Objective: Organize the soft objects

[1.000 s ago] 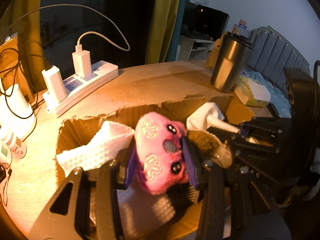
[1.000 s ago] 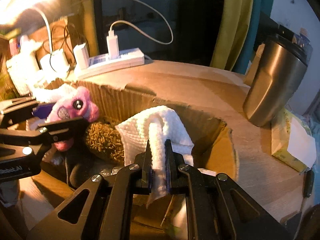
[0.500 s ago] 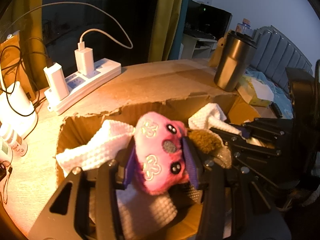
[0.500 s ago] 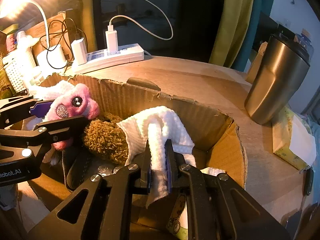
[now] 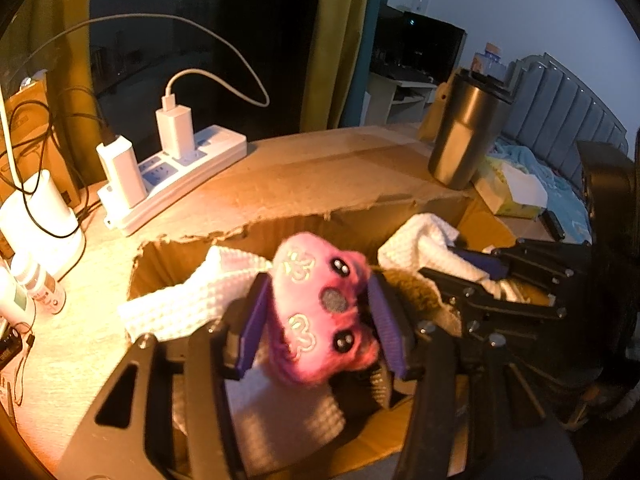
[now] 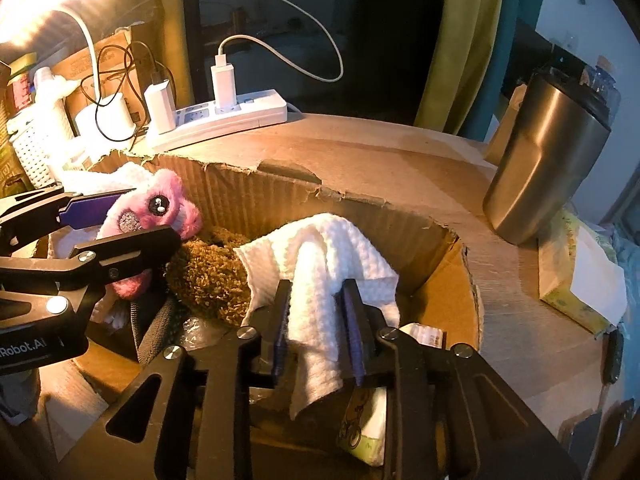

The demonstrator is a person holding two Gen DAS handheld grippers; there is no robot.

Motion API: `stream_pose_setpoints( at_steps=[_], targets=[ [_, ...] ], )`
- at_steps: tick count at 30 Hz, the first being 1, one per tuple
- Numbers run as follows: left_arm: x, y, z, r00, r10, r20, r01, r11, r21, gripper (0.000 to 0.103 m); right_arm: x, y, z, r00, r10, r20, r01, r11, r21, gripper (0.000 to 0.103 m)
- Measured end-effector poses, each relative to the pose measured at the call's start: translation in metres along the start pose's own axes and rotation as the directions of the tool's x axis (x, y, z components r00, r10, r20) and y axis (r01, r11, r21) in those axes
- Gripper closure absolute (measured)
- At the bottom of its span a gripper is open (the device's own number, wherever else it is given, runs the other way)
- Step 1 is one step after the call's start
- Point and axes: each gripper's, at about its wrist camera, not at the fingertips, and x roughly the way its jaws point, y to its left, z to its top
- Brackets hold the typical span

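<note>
Both pairs of gripper fingers have spread since a second ago. Then the left gripper (image 5: 320, 316) pinched the fuzzy pink plush toy (image 5: 320, 312) tightly; now its purple pads (image 5: 252, 328) stand apart, with gaps beside the toy, which sits between them over the torn brown cardboard box (image 6: 360, 216). Likewise the right gripper (image 6: 318, 320), earlier clamped on the white waffle-weave cloth (image 6: 320, 264), has its fingers parted, the cloth draped loosely between them at the box's near right. Between toy and cloth lies a curly brown plush lump (image 6: 208, 276). A second white waffle cloth (image 5: 188, 300) lies at the box's left end. Beyond the box, a white power strip (image 5: 176, 184) sits far left and a steel tumbler (image 5: 464, 136) far right.
</note>
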Motion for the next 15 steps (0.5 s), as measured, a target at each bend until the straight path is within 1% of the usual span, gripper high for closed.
stream_pose_setpoints(
  at_steps=[3, 4, 5, 6, 10, 14, 15],
  targets=[
    [-0.004, -0.001, 0.001, 1.0, 0.001, 0.01, -0.001, 1.0, 0.003, 0.049, -0.002, 0.002, -0.001, 1.0, -0.005, -0.002, 0.005, 1.0, -0.004, 0.071],
    [-0.006, -0.002, 0.001, 1.0, 0.001, 0.015, -0.001, 1.0, 0.003, 0.047, -0.003, 0.002, -0.001, 1.0, -0.006, 0.0, 0.006, 1.0, -0.004, 0.069],
    [-0.008, -0.002, 0.001, 1.0, 0.001, 0.019, -0.001, 1.0, 0.004, 0.038, -0.004, 0.003, -0.001, 1.0, -0.004, 0.0, 0.004, 1.0, -0.004, 0.068],
    [-0.01, -0.002, 0.001, 1.0, 0.0, 0.024, 0.0, 1.0, 0.003, 0.036, -0.005, 0.003, -0.001, 1.0, -0.004, 0.002, 0.004, 1.0, -0.004, 0.065],
    [-0.019, -0.004, 0.001, 0.999, 0.002, 0.043, -0.002, 1.0, 0.005, 0.034, -0.011, 0.003, -0.003, 1.0, -0.014, 0.012, 0.014, 1.0, 0.006, 0.053],
    [-0.026, -0.006, 0.001, 0.999, 0.005, 0.049, -0.006, 1.0, 0.009, 0.034, -0.018, 0.001, -0.004, 1.0, -0.01, 0.02, 0.009, 1.0, 0.017, 0.05],
    [-0.027, -0.006, 0.001, 0.999, 0.005, 0.049, -0.006, 1.0, 0.01, 0.034, -0.02, 0.001, -0.004, 1.0, -0.009, 0.005, 0.009, 1.0, 0.018, 0.048]
  ],
)
